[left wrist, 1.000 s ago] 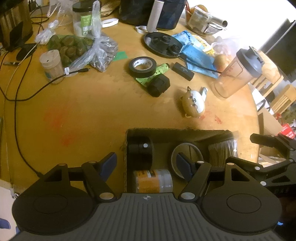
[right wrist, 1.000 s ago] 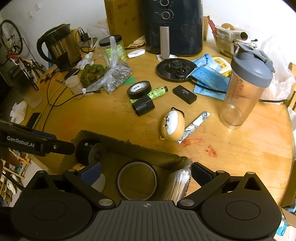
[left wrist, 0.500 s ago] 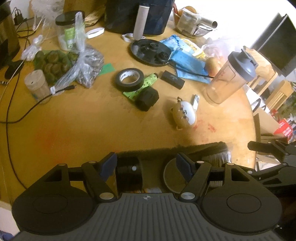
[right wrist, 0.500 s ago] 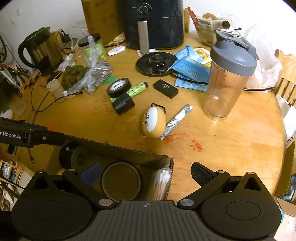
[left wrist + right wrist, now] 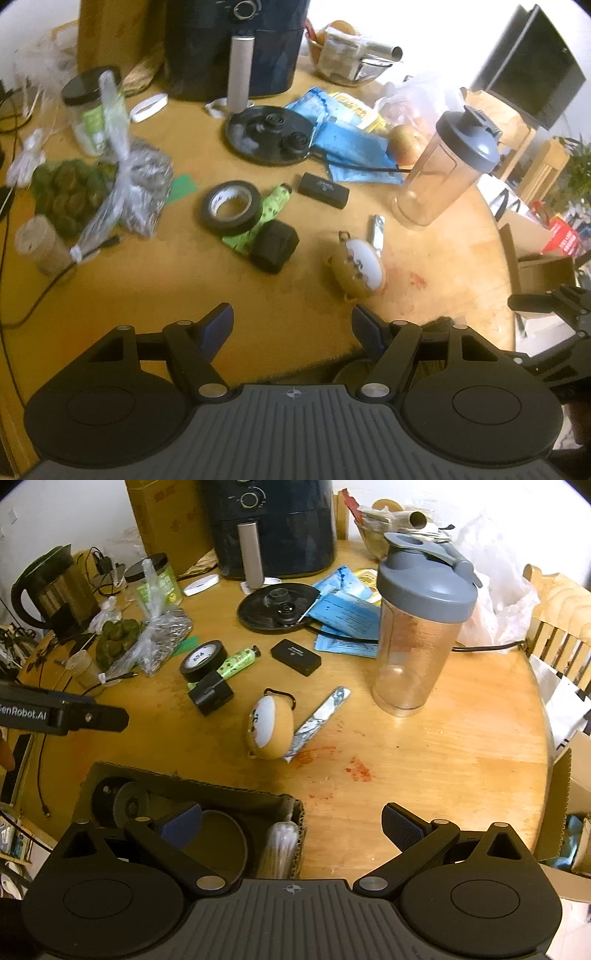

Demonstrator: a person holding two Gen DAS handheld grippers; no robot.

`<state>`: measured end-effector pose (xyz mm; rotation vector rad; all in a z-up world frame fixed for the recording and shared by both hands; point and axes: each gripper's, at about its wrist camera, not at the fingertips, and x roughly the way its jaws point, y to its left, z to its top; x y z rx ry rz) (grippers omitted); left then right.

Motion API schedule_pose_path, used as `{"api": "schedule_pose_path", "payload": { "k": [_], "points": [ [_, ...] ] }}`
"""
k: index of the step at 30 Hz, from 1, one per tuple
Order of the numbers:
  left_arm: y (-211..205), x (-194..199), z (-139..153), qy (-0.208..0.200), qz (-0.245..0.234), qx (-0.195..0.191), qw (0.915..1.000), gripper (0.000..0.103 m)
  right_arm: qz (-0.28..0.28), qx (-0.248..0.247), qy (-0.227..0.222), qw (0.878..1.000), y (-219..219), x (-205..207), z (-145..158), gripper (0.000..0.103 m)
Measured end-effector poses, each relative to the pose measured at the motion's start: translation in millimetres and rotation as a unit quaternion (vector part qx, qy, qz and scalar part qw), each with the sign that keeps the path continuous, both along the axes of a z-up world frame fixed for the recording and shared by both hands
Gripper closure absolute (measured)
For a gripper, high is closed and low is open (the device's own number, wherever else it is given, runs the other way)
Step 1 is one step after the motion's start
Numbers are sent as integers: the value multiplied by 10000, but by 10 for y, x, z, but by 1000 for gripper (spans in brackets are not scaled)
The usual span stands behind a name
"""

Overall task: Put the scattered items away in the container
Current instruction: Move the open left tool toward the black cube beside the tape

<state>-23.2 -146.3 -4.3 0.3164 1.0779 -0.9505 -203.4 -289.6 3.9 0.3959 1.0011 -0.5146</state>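
My left gripper (image 5: 291,325) is open and empty, hanging over bare wood just beyond the cardboard box (image 5: 317,363). In the right wrist view the box (image 5: 184,781) holds a black roll (image 5: 110,797), a tape ring (image 5: 221,843) and a wrapped bundle (image 5: 280,849). My right gripper (image 5: 291,823) is open and empty, with its left finger over the box's right end. Scattered beyond lie a black tape roll (image 5: 232,206), a green tube (image 5: 271,206), a black block (image 5: 275,245), a small black case (image 5: 323,185), a tan plush pouch (image 5: 269,731) and a foil sachet (image 5: 317,723).
A shaker bottle (image 5: 421,627) stands at the right, and an air fryer (image 5: 273,524), a kettle base (image 5: 277,607) and blue packets (image 5: 347,620) sit behind. A kettle (image 5: 48,590), a jar (image 5: 88,110), bagged green items (image 5: 66,192) and cables crowd the left. The table edge (image 5: 543,738) curves at the right.
Both views have slid forward over the table, so the box has dropped to the bottom of each picture and nearly left the left wrist view. Both grippers stay open.
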Motion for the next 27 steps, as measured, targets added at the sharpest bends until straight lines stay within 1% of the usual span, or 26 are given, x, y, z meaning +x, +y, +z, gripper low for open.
{"api": "schedule_pose_path", "payload": {
  "k": [9, 15, 17, 20, 27],
  "points": [
    [-217, 165, -104, -147, -389, -10, 9991, 33, -189, 33, 32, 9998, -77, -76, -26, 0],
    [-399, 199, -239, -428, -646, 188, 9968, 33, -342, 84, 28, 9994, -127, -135, -38, 0],
    [-474, 176, -309, -580, -794, 350, 9945, 33, -385, 86, 39, 9992, -135, -152, -45, 0],
    [-566, 158, -394, -718, -1003, 474, 9912, 33, -485, 96, 42, 9988, -161, -183, -51, 0],
    [-744, 218, -566, -745, -1222, 530, 9883, 33, -714, 111, 68, 9974, -192, -285, -51, 0]
  ]
}}
